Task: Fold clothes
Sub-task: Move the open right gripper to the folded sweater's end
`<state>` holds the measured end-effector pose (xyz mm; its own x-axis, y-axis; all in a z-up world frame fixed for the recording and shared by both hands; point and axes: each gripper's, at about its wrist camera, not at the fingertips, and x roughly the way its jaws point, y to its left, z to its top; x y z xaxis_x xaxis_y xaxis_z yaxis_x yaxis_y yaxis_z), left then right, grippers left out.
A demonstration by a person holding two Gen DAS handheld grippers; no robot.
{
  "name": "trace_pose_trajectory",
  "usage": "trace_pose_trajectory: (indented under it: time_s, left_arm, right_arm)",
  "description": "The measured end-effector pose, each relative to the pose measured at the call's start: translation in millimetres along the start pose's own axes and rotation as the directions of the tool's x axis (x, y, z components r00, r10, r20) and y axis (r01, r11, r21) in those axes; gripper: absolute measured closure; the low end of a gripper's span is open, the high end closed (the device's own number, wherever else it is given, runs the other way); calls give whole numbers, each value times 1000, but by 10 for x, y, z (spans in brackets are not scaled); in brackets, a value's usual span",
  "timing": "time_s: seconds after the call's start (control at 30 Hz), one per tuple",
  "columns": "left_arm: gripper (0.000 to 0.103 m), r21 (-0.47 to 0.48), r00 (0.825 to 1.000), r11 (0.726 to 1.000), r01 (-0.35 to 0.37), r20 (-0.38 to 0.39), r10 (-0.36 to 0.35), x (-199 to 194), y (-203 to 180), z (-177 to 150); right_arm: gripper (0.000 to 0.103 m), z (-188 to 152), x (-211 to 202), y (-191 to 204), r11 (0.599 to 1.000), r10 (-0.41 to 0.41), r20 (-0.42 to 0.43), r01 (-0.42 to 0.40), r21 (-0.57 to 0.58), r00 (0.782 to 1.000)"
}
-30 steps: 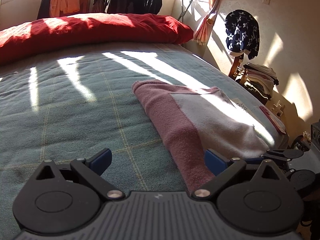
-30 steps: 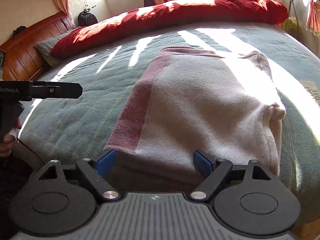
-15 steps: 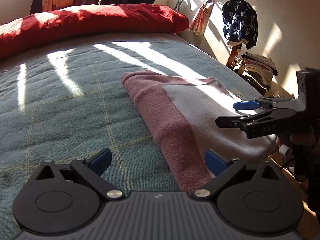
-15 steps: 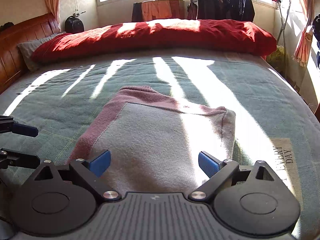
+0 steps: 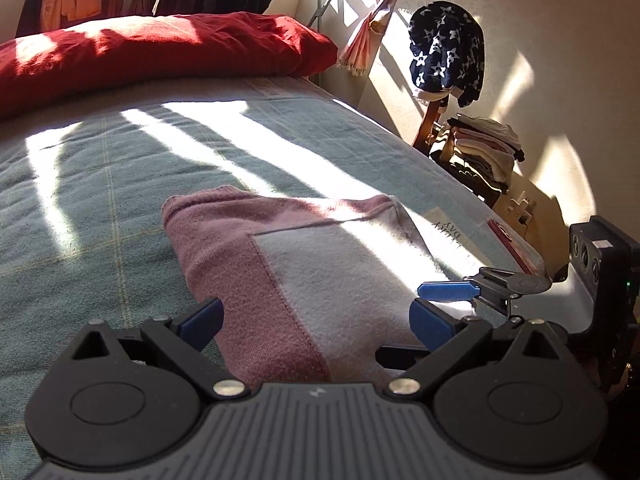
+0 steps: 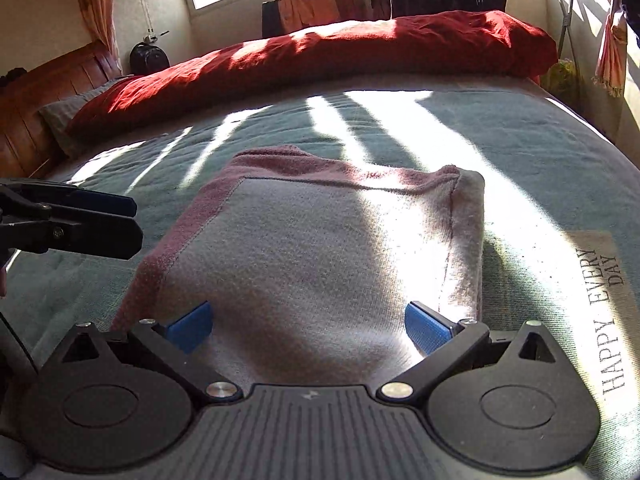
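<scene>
Garment (image 5: 320, 280): folded flat on bed (image 5: 100, 200), pink band left | Left tongs (image 5: 316, 322), right tongs (image 6: 308, 326): both released, had closed in on its near edge | Fold looked complete or awaiting another

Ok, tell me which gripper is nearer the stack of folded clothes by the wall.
Right. The right gripper sits on the stack's side; the left gripper is further away.

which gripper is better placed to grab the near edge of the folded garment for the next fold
Right, probably. The right gripper is open, centred over the garment near edge. The left gripper, also open, sits off toward its pink side.
</scene>
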<state>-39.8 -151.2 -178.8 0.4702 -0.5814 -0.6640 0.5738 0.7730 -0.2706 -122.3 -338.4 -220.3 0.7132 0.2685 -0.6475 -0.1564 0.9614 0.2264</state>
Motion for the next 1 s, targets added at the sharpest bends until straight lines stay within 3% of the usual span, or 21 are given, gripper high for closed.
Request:
trace_pose_trajectory:
  time_s: [0.2,0.47,0.83,1.0]
  left_arm:
    - [1,-17,999,1000,22,-48,-22,309,-23,-47]
    - [1,-48,996,996,73,-47,-75,408,-6,-14]
    - [1,-98,988,984,146,-38,-150,477,-2,85]
    - [1,-51,979,978,201,-14,-202,325,-164,190]
  right_arm:
    - [0,-35,-7,-28,1000,13,18,-14,21,1000]
    - [0,-43,-33,172,995,-55,9,56,-81,998]
    - [0,-189,-535,80,997,5,84,-11,80,996]
    - [0,-205,-658,29,992,-3,108,-10,122,994]
